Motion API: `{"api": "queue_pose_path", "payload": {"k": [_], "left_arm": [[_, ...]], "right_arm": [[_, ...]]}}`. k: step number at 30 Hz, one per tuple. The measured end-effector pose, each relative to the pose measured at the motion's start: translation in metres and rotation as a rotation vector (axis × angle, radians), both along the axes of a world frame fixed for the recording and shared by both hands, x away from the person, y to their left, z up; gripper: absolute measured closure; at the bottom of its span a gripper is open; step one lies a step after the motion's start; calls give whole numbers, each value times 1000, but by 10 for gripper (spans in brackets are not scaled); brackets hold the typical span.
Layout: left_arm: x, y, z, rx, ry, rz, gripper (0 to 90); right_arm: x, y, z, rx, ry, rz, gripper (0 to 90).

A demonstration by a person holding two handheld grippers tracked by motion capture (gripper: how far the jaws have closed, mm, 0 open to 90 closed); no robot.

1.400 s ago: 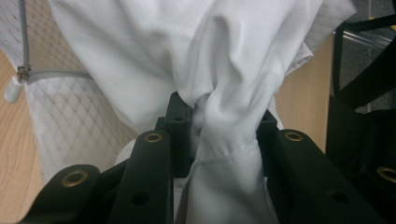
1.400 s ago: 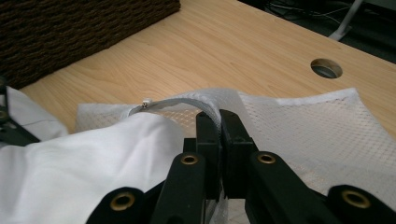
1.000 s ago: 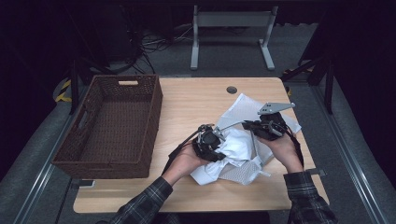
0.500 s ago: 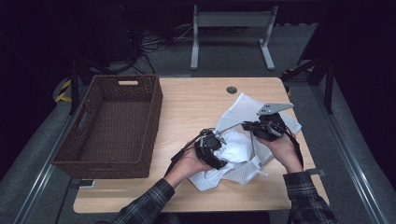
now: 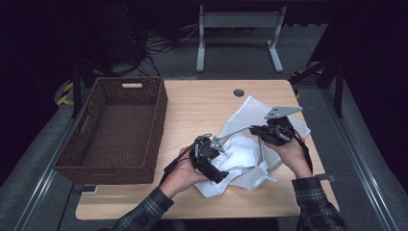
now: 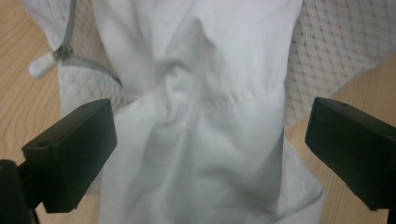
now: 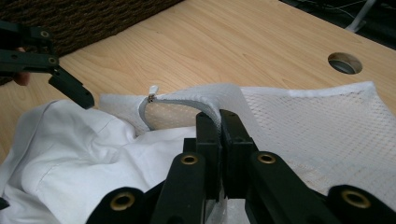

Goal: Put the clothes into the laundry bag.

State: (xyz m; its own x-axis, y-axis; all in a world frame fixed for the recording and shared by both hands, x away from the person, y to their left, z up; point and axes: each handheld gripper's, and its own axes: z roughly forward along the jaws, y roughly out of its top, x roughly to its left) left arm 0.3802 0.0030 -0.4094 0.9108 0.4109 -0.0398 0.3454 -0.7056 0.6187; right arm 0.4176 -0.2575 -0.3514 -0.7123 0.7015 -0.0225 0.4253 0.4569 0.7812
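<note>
My left hand-held gripper [image 5: 219,156] has just been opening its jaws, and now they stand wide apart; in the left gripper view the white garment [image 6: 201,140] lies between them, but the pads do not press on it, so I judge it is released. My right hand-held gripper [image 7: 219,123] has its jaws together, clamped on the edge of the mesh laundry bag [image 7: 322,130], just at the grey zipper band, and it lifts this edge a little so the mouth of the bag is held up. The zipper pull [image 6: 39,67] is seen in the left gripper view, resting on the wood beside the bag. From the high view, the garment [image 5: 240,154] is bunched on the worktop [image 5: 202,106] between my two hands, partly over the mesh bag [image 5: 255,113], which spreads toward the far right side. I cannot tell how much of the garment is already inside the bag. I think the step in hand is to push the white garment into the mesh bag while the right side keeps the opening. The next move, in my judgement, calls for the left hand-held gripper to take a new hold on a loose fold and feed it deeper, without pulling the bag from the right grip. The wicker basket [image 5: 118,125] stands well apart on the left.
</note>
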Motion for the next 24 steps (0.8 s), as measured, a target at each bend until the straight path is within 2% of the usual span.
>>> {"api": "queue_pose_path", "payload": {"k": [2,7,10,12,15,17,21,24], "left_arm": [[-4,7,-6,-9,-7,13,1],[-11,19,-26,7,13,32,1],[-8,17,-36,27,21,34,1],[-7,15,-41,49,7,33,0],[-7,13,-47,63,10,29,0],[-8,11,-53,89,-11,16,0],[-8,11,-53,83,3,26,15],[-9,12,-50,80,9,17,84]], "right_arm": [[0,0,0,0,-2,-1,880],[0,1,0,-3,1,-2,879],[1,1,-1,-5,0,-1,879],[1,2,-1,-6,2,-1,879],[1,2,-2,-8,6,2,879],[2,2,-2,-8,8,3,879],[1,3,-3,-10,7,3,880],[1,3,-3,-10,7,2,880]]}}
